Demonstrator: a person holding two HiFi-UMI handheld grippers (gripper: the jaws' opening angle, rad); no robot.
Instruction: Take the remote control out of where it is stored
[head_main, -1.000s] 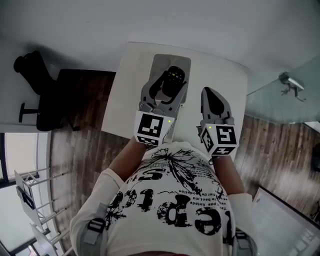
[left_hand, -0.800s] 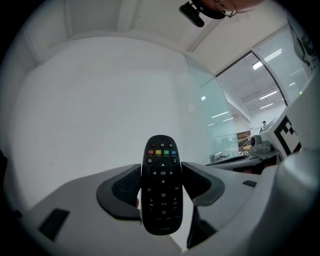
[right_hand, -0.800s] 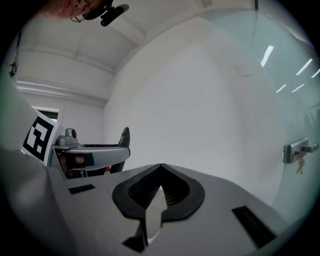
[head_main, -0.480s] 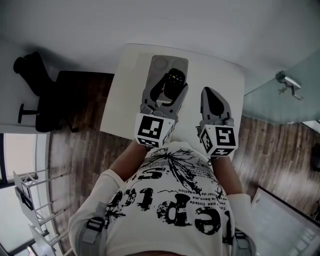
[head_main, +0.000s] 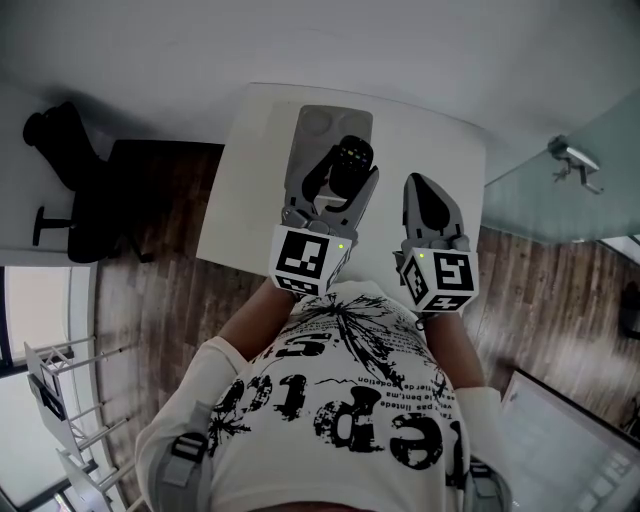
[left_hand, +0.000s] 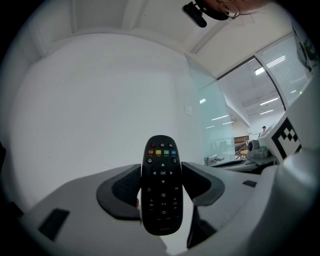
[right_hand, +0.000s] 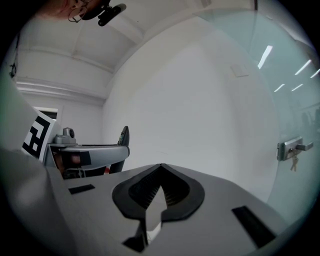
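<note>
The black remote control (left_hand: 161, 182) stands upright between the jaws of the left gripper (head_main: 338, 176), coloured buttons facing the camera, with the ridged pads clamped on its lower half from both sides. From the head view it sits over the near end of a grey tray (head_main: 325, 122) lying on the white table (head_main: 248, 180) (whether it touches the tray is not clear). The left forearm reaches forward from the body, its marker cube (head_main: 305, 258) close to the shirt. Just beside it on the right, the right gripper (right_hand: 161, 167) is held level and parallel over the table, jaws pressed together with nothing between them. A wooden floor (head_main: 165, 250) and a dark chair (head_main: 80, 180) lie to the left.
</note>
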